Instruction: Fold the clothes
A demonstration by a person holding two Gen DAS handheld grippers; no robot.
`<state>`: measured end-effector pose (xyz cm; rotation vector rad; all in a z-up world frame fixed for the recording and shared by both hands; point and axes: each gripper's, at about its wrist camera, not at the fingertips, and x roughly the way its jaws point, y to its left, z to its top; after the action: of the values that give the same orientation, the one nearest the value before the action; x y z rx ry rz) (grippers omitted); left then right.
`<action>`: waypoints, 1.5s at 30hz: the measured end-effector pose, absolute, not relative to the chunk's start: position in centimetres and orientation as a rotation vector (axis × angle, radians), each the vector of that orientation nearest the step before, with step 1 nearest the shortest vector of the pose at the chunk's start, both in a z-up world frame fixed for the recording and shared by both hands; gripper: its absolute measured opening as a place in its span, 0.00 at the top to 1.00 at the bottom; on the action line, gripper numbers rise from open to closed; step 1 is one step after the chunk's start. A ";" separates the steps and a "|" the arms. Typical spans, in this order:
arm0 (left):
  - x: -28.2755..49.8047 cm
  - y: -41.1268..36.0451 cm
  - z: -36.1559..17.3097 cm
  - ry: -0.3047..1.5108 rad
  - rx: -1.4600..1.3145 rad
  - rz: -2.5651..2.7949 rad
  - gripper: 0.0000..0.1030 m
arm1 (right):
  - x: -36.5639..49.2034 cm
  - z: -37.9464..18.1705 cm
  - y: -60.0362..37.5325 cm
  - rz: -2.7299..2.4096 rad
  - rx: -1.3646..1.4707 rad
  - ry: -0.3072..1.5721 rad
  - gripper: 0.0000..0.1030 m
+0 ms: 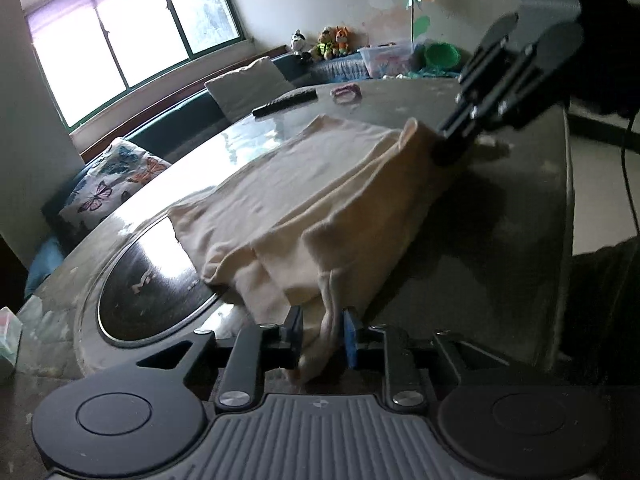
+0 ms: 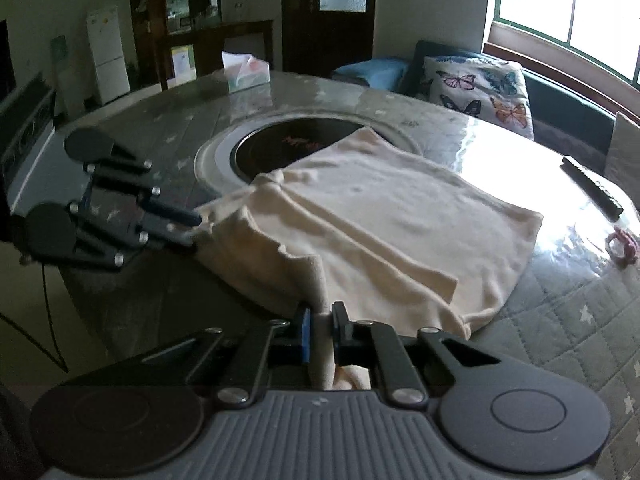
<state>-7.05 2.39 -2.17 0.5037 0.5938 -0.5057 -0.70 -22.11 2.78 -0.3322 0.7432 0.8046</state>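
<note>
Cream garment (image 1: 320,200) on glass-topped table (image 1: 500,240) by window (image 1: 132,28), both claws (image 1: 322,334) (image 2: 320,330) clamped on its edge.

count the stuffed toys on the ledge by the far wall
3, in a row: a black-and-white one on the left, a yellow-green one in the middle, an orange one on the right. More may be hidden behind the plastic bin.

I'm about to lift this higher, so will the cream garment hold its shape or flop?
Probably floppy: the cream garment sags and wrinkles between the left claw and right claw. It looks light and thin. The glossy tabletop may let it slide.
</note>
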 end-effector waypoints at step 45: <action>7.8 0.9 0.0 0.622 0.258 -0.249 0.90 | 15.5 0.4 -22.3 0.536 -0.152 0.761 0.81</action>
<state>7.82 0.90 0.02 0.2581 0.6220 -0.2491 15.47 -22.29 0.43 -0.1518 0.7612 0.5358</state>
